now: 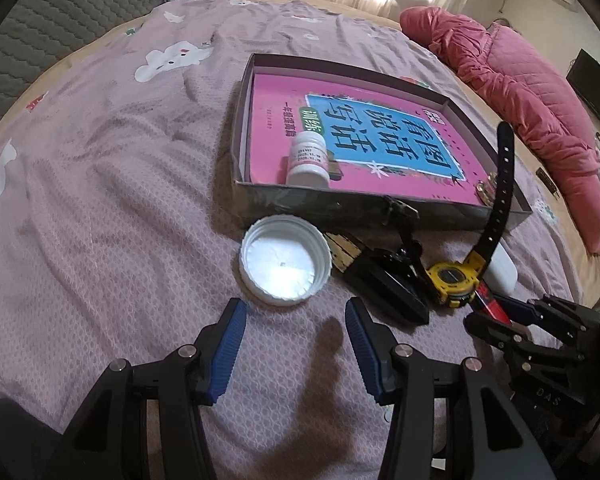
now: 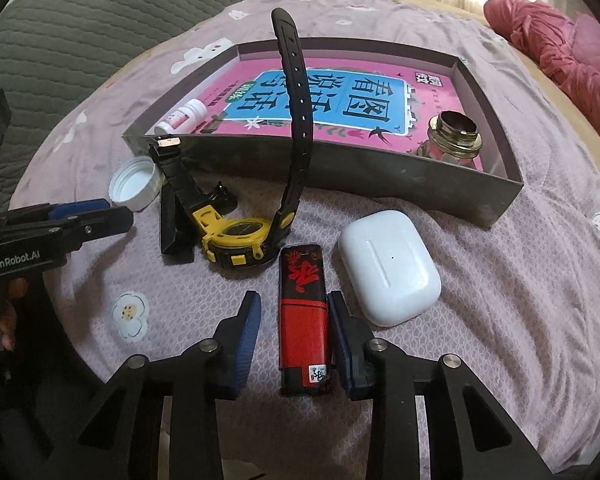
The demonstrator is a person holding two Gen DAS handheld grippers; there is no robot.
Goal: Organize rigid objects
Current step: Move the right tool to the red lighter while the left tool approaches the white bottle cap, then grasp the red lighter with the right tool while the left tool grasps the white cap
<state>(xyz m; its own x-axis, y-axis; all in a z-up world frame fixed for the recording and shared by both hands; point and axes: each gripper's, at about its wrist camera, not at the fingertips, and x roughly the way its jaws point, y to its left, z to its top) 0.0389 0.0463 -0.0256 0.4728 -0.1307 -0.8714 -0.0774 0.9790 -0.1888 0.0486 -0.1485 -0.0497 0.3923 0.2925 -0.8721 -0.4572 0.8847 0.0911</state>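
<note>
Fingers of the right gripper (image 2: 294, 312) flank the red-and-black lighter (image 2: 303, 316), the right pad touching it, a gap at the left. Left gripper (image 1: 296, 316) stands half-open, empty, white cap (image 1: 286, 260) at twelve o'clock. At the box (image 1: 340, 204), the watch (image 2: 240, 236) strap hides part of the book (image 2: 340, 96); earbud case (image 2: 390, 266) lies at two o'clock of the lighter.

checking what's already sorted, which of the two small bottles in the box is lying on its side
The white pill bottle, lying on the pink book at the box's left end; the glass bottle at the right end stands upright, uncapped.
</note>
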